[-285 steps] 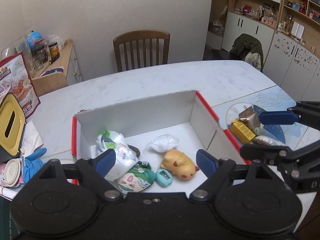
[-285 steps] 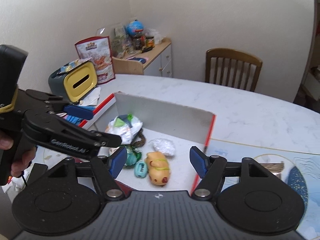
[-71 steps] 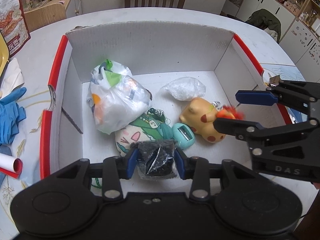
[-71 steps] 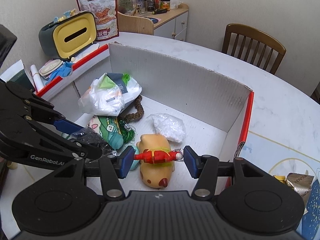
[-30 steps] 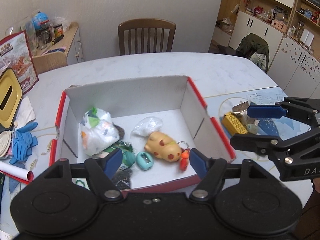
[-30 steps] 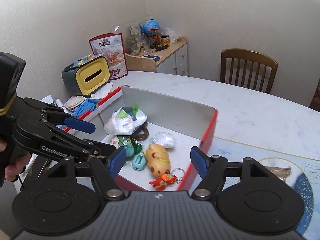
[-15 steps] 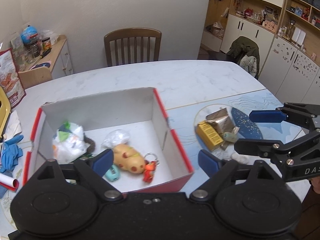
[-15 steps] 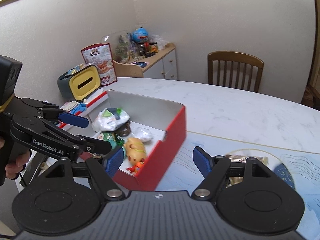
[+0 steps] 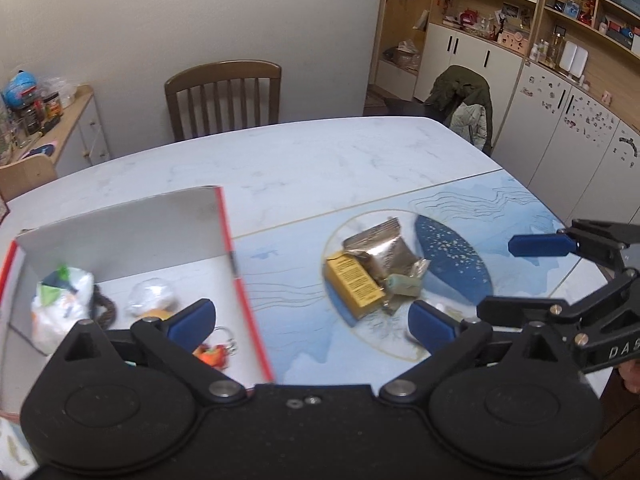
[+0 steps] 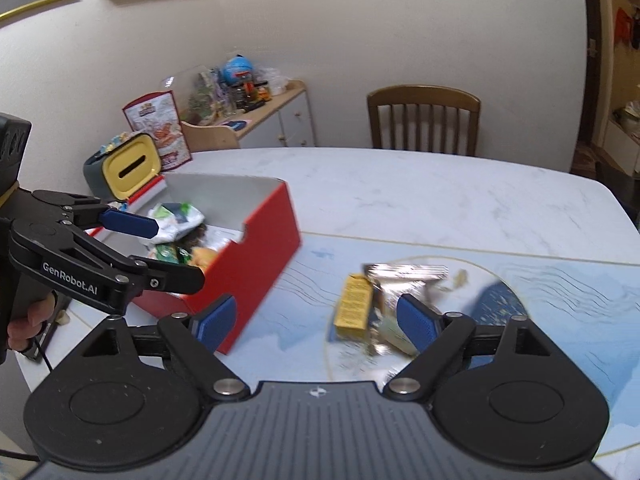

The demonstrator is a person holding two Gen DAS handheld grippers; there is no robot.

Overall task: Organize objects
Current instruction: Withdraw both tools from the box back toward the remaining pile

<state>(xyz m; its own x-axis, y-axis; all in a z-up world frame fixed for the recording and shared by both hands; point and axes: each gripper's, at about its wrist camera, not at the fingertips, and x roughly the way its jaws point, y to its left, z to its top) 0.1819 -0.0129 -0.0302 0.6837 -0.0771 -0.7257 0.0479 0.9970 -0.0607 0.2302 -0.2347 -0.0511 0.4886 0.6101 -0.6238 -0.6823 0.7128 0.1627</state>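
Observation:
A red cardboard box stands at the table's left with a white plastic bag, a clear bag, an orange key-ring figure and other toys inside. A small pile lies on the blue mat: a yellow carton, a silver foil pouch and a small green roll. My left gripper is open and empty, above the mat between box and pile. My right gripper is open and empty, just before the pile.
A wooden chair stands behind the white marble table. A yellow-lidded bin and a snack bag sit left of the box. A side cabinet holds clutter. White cupboards line the right wall.
Both grippers have swung right, away from the box and toward the pile on the blue mat. Both stay open and empty. The box now sits at the left of both views.

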